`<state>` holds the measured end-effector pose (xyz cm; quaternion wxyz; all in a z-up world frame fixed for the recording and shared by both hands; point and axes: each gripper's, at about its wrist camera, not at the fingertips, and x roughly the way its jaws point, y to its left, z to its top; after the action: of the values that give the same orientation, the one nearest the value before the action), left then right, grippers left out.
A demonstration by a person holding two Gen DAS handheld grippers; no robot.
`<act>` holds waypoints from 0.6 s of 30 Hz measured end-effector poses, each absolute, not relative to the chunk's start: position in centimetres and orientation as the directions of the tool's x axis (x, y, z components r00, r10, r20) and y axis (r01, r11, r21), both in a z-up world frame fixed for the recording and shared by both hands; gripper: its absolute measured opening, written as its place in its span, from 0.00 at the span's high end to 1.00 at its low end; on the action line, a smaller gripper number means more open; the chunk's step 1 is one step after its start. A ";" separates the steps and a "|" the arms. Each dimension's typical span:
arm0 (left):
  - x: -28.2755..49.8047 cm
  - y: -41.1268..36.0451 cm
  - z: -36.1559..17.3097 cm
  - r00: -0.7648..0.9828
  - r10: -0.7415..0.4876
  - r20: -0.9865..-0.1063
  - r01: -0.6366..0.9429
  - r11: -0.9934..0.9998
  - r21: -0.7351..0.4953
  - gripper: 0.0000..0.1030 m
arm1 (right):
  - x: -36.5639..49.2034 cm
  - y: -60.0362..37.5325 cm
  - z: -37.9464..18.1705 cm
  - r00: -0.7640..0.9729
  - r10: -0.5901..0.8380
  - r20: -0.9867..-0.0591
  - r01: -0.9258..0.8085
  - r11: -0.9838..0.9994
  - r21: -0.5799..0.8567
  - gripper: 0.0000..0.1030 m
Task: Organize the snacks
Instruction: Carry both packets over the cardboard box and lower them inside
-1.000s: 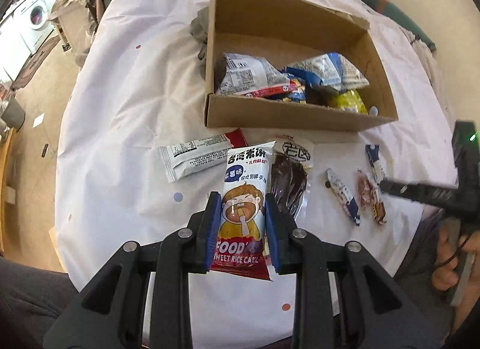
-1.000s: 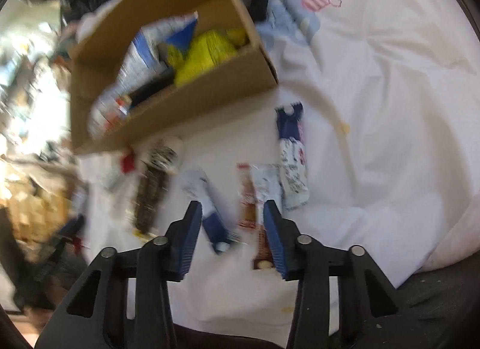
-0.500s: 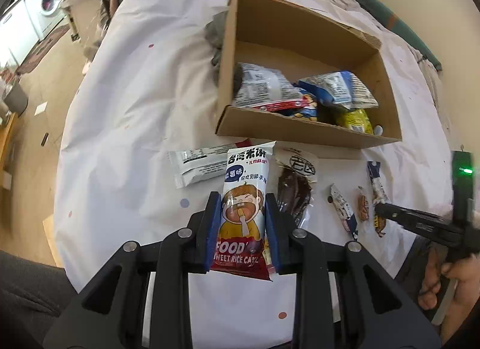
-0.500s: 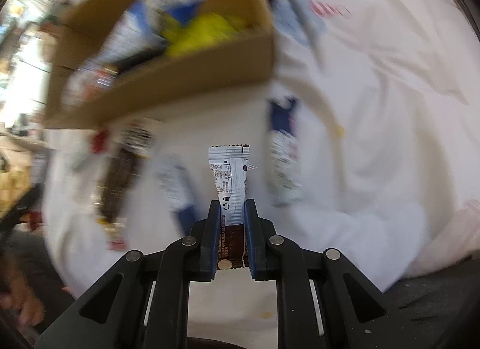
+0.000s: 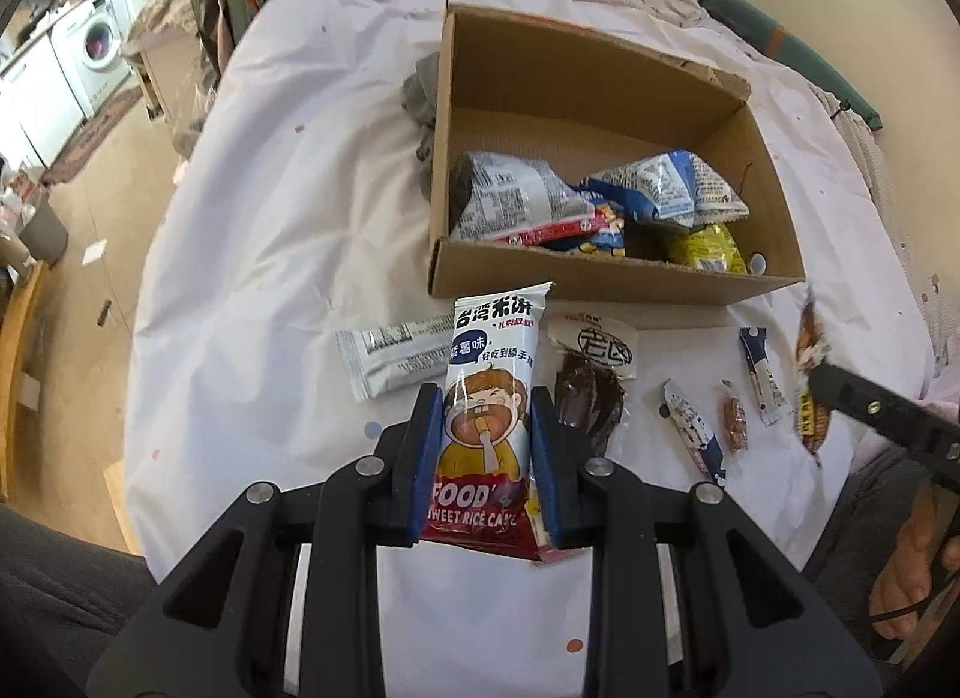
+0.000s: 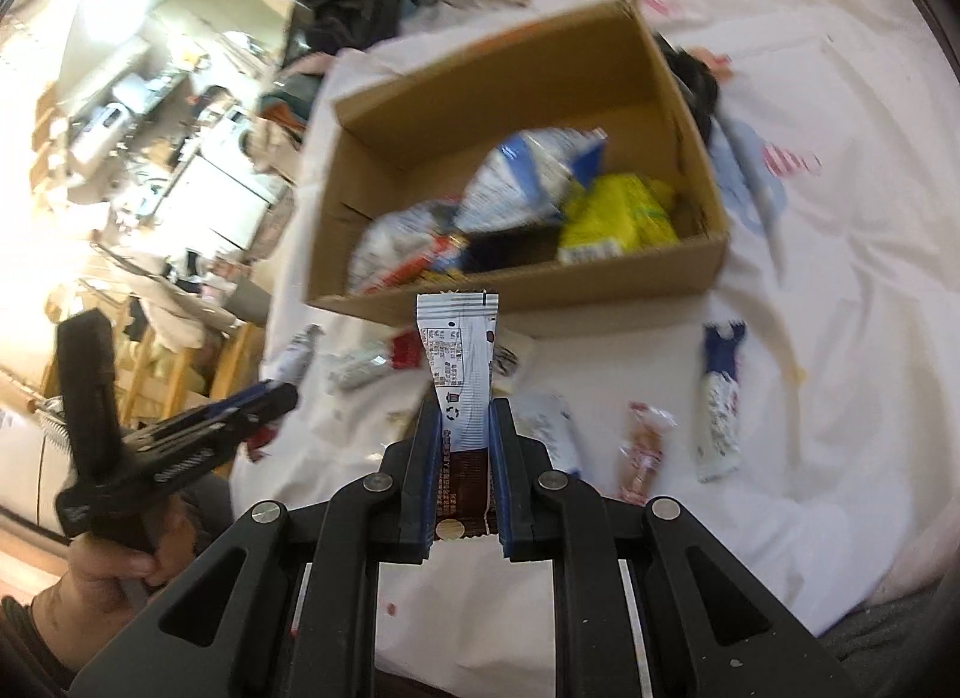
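L wrist view: little change vs a sec ago. Left gripper (image 5: 483,458) clamped as before on the sweet rice cake pack (image 5: 489,416), jaws narrow, pads pressing both long edges; pack stands up between them, top edge overlapping the cardboard box (image 5: 600,278) front wall in frame. Gripper angled steeply down over the white tablecloth (image 5: 270,218). New here: right gripper (image 5: 822,383) at right edge is now up off the cloth, with a blurred wrapper in its tips. On the cloth: silver sachet (image 5: 390,356) just left of the pack, dark jerky pouch (image 5: 591,398) just right, then blue-white bar (image 5: 696,437), small brown candy (image 5: 733,417), blue stick pack (image 5: 763,377). Box holds several snack bags.

R wrist view: a sec ago the jaws stood apart over the loose snacks; now right gripper (image 6: 462,476) is closed tight on a silver-brown snack bar (image 6: 459,356), raised, wrapper pointing at the box (image 6: 540,290) front wall. Frame is motion-blurred. Left gripper (image 6: 264,404) enters from left, a hand (image 6: 114,584) on its handle. Candy (image 6: 642,452) and blue stick pack (image 6: 720,398) lie on the cloth to the right, clear of the grip.
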<state>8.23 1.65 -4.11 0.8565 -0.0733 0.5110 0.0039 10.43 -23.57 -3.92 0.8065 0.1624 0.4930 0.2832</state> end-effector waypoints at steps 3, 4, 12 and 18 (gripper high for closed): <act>8.0 1.8 -3.1 0.512 -0.061 -0.857 -0.086 0.989 -0.121 0.76 | 10.0 -23.8 -2.8 0.392 0.637 -0.664 -0.316 0.771 0.553 0.85; 8.1 2.0 -2.9 0.509 -0.078 -0.857 -0.095 0.985 -0.146 0.76 | 10.1 -24.0 -2.3 0.410 0.641 -0.649 -0.308 0.767 0.563 0.85; 11.1 2.1 1.7 0.560 -0.142 -0.816 -0.096 0.968 -0.234 0.76 | 12.5 -25.1 1.8 0.474 0.675 -0.566 -0.327 0.731 0.598 0.85; 14.4 1.3 3.3 0.587 -0.097 -0.804 -0.061 0.985 -0.163 0.76 | 15.1 -26.3 3.2 0.512 0.662 -0.547 -0.313 0.737 0.599 0.85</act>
<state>14.38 1.29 3.30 0.8865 -0.0869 0.4544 -0.0104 15.15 -26.27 3.15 0.8417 0.2183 0.4001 0.2896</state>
